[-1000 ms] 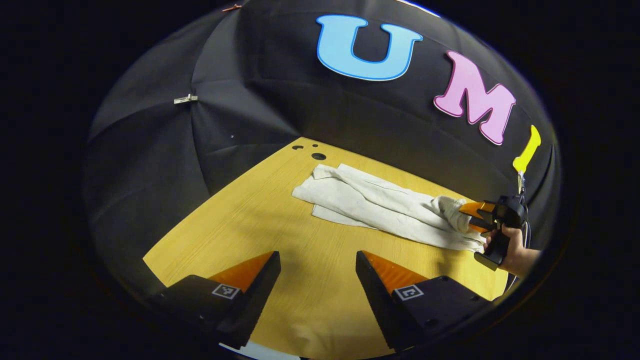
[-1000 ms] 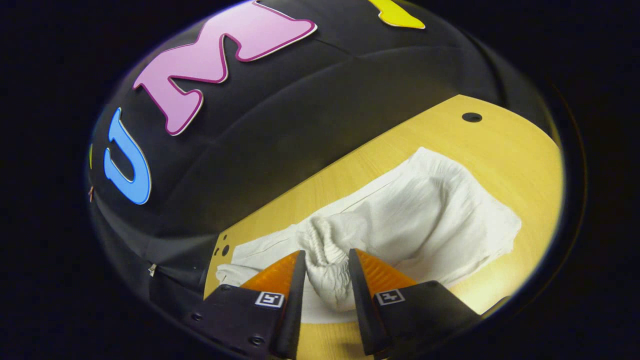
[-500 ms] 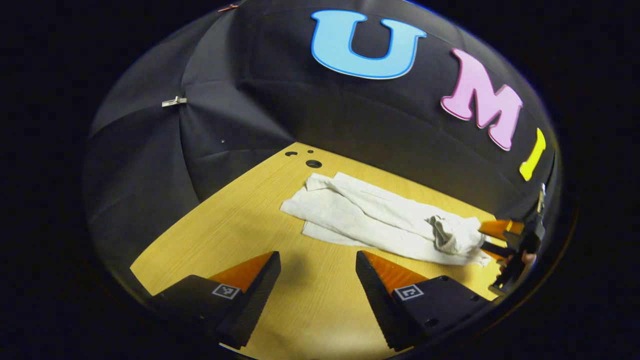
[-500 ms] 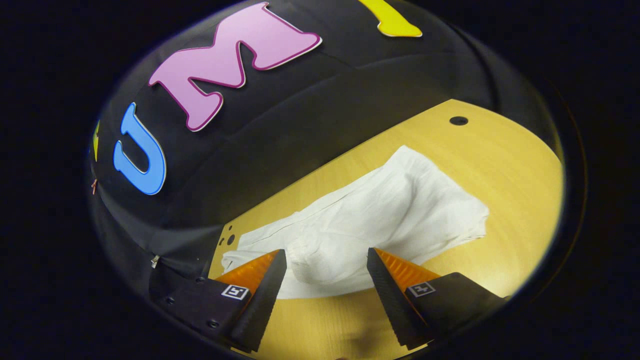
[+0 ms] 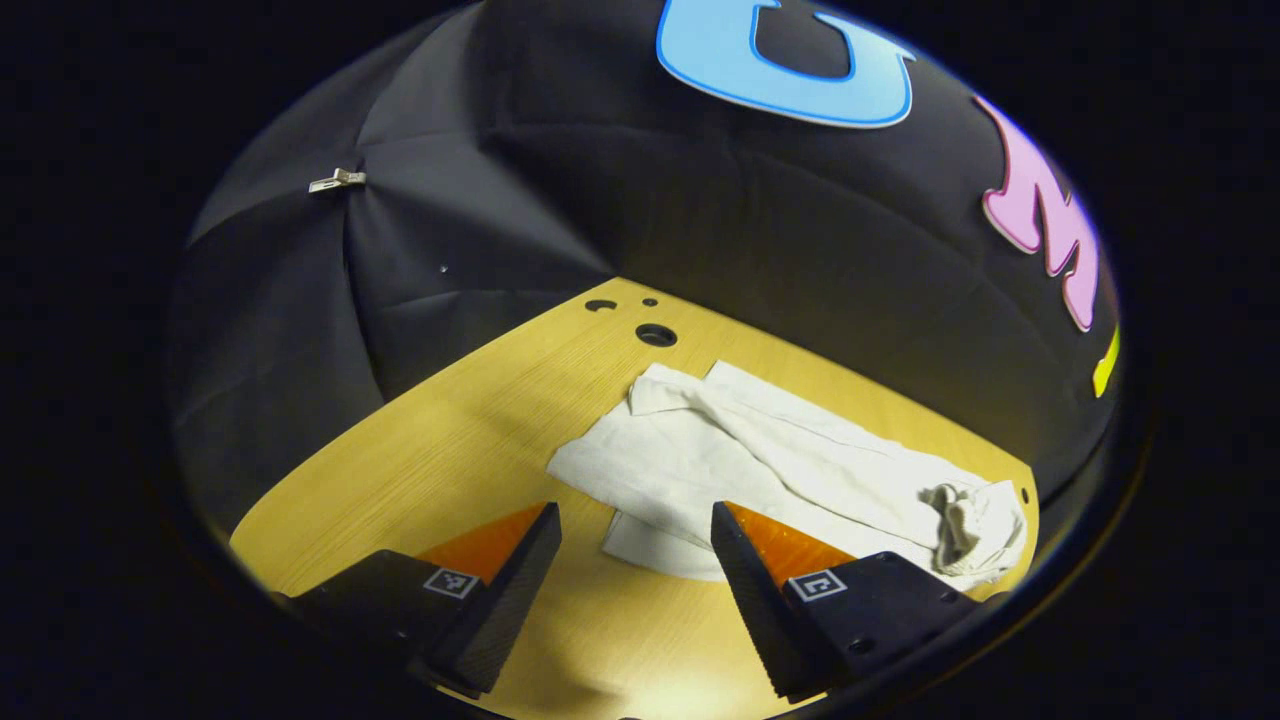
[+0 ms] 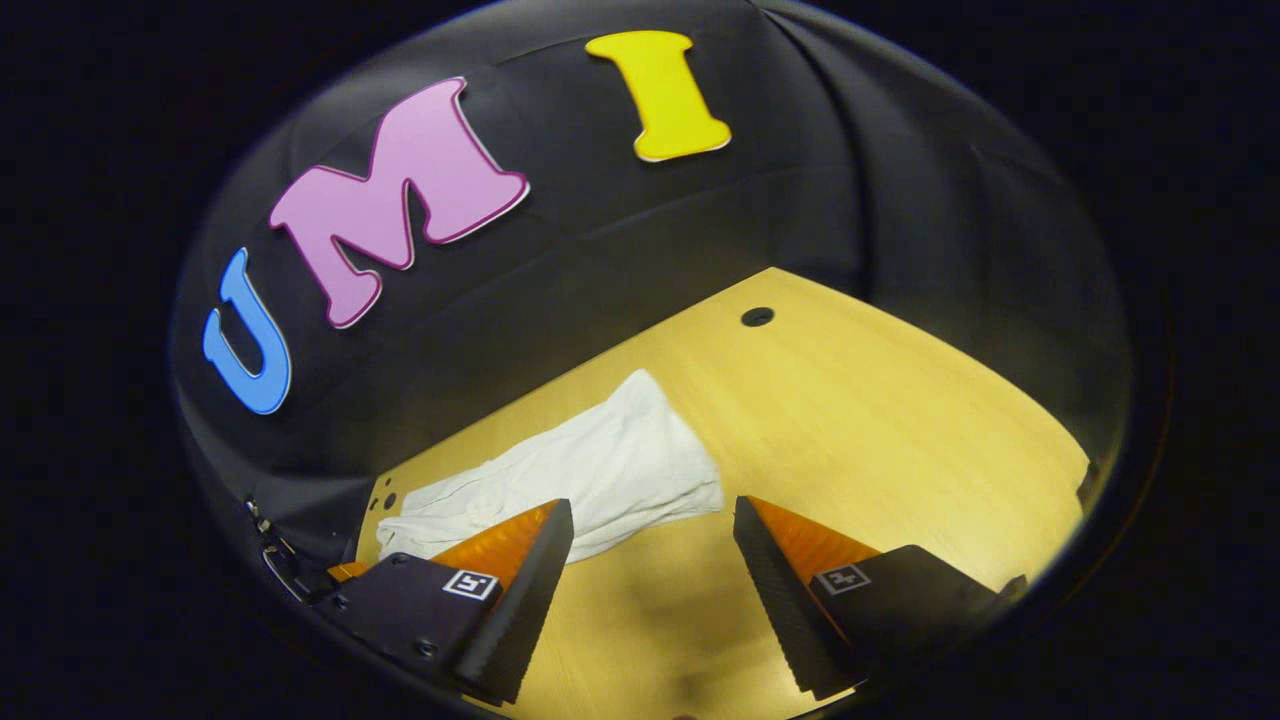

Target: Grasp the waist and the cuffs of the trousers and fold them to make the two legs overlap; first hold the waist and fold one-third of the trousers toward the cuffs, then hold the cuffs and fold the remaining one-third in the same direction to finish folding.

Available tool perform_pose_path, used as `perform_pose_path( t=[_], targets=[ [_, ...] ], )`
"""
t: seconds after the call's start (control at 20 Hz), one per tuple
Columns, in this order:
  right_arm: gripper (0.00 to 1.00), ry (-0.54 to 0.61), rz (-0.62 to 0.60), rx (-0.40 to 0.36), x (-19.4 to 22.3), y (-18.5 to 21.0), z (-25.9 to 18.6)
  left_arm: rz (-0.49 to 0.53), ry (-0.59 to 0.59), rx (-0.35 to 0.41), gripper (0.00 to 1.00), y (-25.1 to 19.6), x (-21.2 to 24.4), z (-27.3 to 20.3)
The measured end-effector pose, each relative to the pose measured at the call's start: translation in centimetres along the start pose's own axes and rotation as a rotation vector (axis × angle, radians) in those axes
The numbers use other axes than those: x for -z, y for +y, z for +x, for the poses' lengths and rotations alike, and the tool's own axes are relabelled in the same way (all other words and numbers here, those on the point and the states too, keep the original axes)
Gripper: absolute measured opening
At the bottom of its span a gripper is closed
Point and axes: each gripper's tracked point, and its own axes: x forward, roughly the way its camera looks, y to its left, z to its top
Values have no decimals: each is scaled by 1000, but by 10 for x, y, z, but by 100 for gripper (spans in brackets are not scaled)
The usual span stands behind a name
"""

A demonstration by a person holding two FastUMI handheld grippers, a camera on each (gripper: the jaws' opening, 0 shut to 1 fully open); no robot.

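Cloth-free tools, both: nothing between the fingers of either.
Left tool [image 5: 635, 560]: fingers spread wide, hanging over the desk, its gap lined up w/ the near edge of the trousers' cuff end. Nearer the cloth than 1 s ago, when bare wood lay between them.
Right tool [image 6: 650, 560]: fingers spread, empty. 1 s ago it was pinching the bunched waistband; it has since let go and drawn back, so the cloth now lies farther off, left of its gap.
Trousers [image 5: 790, 465]: pale, flat on desk, legs running side by side and partly overlapped. Waist end crumpled into a small heap at the far right in left gripper view; cuffs nearer the desk's holes.
Trousers, right gripper view [image 6: 590, 475]: long strip along the back edge, no hand or tool on it.
Desk [image 6: 900, 420]: light wood, round holes [image 5: 655, 334] near the back corner.
Change, meaning: waist dropped after legs laid together; overlap looks roughly done, not neat. Judged next: re-grip waist for 1st third-fold. Neither third-fold made yet.
Risk: rumpled waistband may fold uneven.
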Motion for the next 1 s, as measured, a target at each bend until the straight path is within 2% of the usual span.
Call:
perform_pose_path(
  t=[0.1, 0.2, 0.3, 0.5, 0.6, 0.7, 0.75, 0.8, 0.85, 0.9, 1.0],
  targets=[
    [98, -15, 25, 53, -11, -31, -20, -34, 15, -38, 96, 0, 7, 17],
    [98, -8, 17, 93, -17, -58, -40, -74, 35, -46, 96, -7, 15, 29],
    [99, -29, -1, 140, -28, -83, -55, -69, 37, -56, 96, -10, 17, 37],
    [98, -43, 25, 179, -26, -101, -78, -3, 46, -92, 99, -15, 23, 50],
    [98, -29, 3, 190, -14, -106, -82, 66, 48, -117, 99, -18, 25, 53],
    [99, -10, -24, 185, -3, -102, -85, 123, 45, -105, 98, -27, 26, 58],
    [99, -2, -31, 178, 2, -100, -87, 116, 42, -106, 92, -28, 26, 57],
    [99, 2, -33, 175, 6, -97, -89, 114, 43, -102, 94, -28, 26, 58],
    [99, 8, -34, 169, 9, -96, -89, 124, 42, -93, 85, -29, 26, 58],
    [99, 15, -35, 163, 14, -93, -90, 138, 45, -79, 81, -32, 27, 60],
    [99, 34, -41, 154, 24, -87, -91, 164, 48, -33, 66, -44, 29, 62]
  ],
)
